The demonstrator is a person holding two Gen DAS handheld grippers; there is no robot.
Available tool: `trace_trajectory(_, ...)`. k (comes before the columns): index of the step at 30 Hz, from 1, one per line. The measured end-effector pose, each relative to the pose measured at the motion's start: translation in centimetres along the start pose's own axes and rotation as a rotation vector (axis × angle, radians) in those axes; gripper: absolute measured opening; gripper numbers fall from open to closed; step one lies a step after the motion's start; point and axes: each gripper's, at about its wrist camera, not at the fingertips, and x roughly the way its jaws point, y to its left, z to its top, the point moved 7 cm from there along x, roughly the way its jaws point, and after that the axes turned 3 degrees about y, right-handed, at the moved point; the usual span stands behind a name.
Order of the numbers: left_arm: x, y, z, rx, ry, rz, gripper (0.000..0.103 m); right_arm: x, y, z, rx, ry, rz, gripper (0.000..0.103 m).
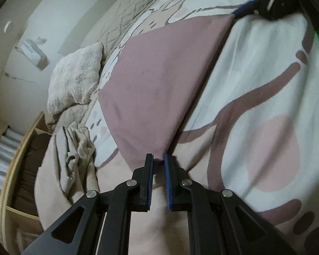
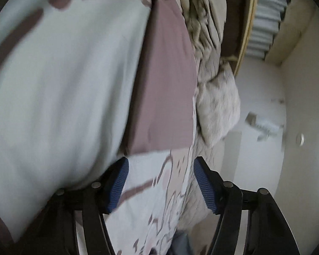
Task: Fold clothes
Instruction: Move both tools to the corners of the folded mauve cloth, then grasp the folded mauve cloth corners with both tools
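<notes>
A dusty-pink cloth (image 1: pixel 159 85) lies flat and folded on a white bedspread (image 1: pixel 265 85) with pink and brown shapes. My left gripper (image 1: pixel 158 159) is at the cloth's near corner, its jaws a small gap apart around the tip of that corner. My right gripper (image 1: pixel 272 0) shows at the cloth's far corner in the left wrist view. In the right wrist view the same cloth (image 2: pixel 165 74) lies ahead of my right gripper (image 2: pixel 160 163), which is open wide and empty just short of the cloth's near edge. That view is blurred.
A fluffy cream pillow (image 1: pixel 78 76) and crumpled beige fabric (image 1: pixel 74 148) lie at the bed's left side. A wooden bed frame edge (image 1: pixel 12 159) and a white wall (image 1: pixel 42 21) are beyond. The pillow (image 2: pixel 219 106) shows right of the cloth in the right wrist view.
</notes>
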Motion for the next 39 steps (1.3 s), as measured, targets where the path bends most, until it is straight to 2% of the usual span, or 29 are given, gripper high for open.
trace_trajectory(7, -0.6, -0.1, -0.4, -0.018, -0.022, -0.039, 0.01, 0.1, -0.3, 2.6, -0.044, -0.071, -0.031, 0.065)
trace_trajectory(10, -1.0, -0.4, -0.5, -0.02, -0.041, -0.017, 0.011, -0.2, -0.1, 3.5, -0.055, -0.104, -0.064, 0.065)
trace_trajectory(12, -1.2, -0.4, -0.3, -0.015, -0.056, 0.016, 0.012, -0.2, 0.0, 4.3, -0.059, -0.12, -0.062, 0.059)
trace_trajectory(14, -1.7, -0.1, -0.2, -0.008, -0.082, 0.069, 0.028, -0.3, 0.8, 4.8, -0.062, -0.12, -0.029, 0.034)
trace_trajectory(16, -2.6, 0.6, 0.3, -0.012, -0.135, 0.132, 0.064, -0.1, 1.5, 4.9, -0.069, -0.108, -0.001, 0.02)
trace_trajectory(18, -3.5, 0.8, 1.0, -0.008, -0.192, 0.168, 0.08, 0.3, 0.6, 5.0, -0.021, -0.081, 0.043, 0.019)
trace_trajectory(20, -4.1, 0.6, 1.9, 0.014, -0.244, 0.183, 0.081, 0.8, -1.0, 5.0, 0.062, -0.044, 0.11, 0.018)
trace_trajectory(22, -4.0, -0.4, 3.0, 0.084, -0.277, 0.206, 0.081, 1.3, -2.6, 5.2, 0.155, -0.022, 0.16, 0.018)
trace_trajectory(25, -3.7, -1.8, 4.6, 0.169, -0.316, 0.235, 0.081, 1.8, -5.3, 5.5, 0.26, -0.006, 0.189, 0.017)
trace_trajectory(33, -2.1, -1.8, 6.9, 0.182, -0.357, 0.267, 0.081, 2.0, -8.4, 4.5, 0.476, 0.022, 0.287, 0.017)
trace_trajectory(35, -1.5, -1.8, 6.7, 0.184, -0.346, 0.257, 0.071, 2.3, -8.9, 4.1, 0.543, 0.035, 0.328, 0.017)
trace_trajectory(37, -0.4, -1.3, 6.2, 0.176, -0.298, 0.252, 0.058, 2.6, -9.4, 3.9, 0.583, 0.042, 0.344, 0.017)
trace_trajectory(39, 0.7, -0.4, 5.6, 0.143, -0.249, 0.23, 0.051, 2.8, -9.6, 3.7, 0.593, 0.043, 0.347, 0.017)
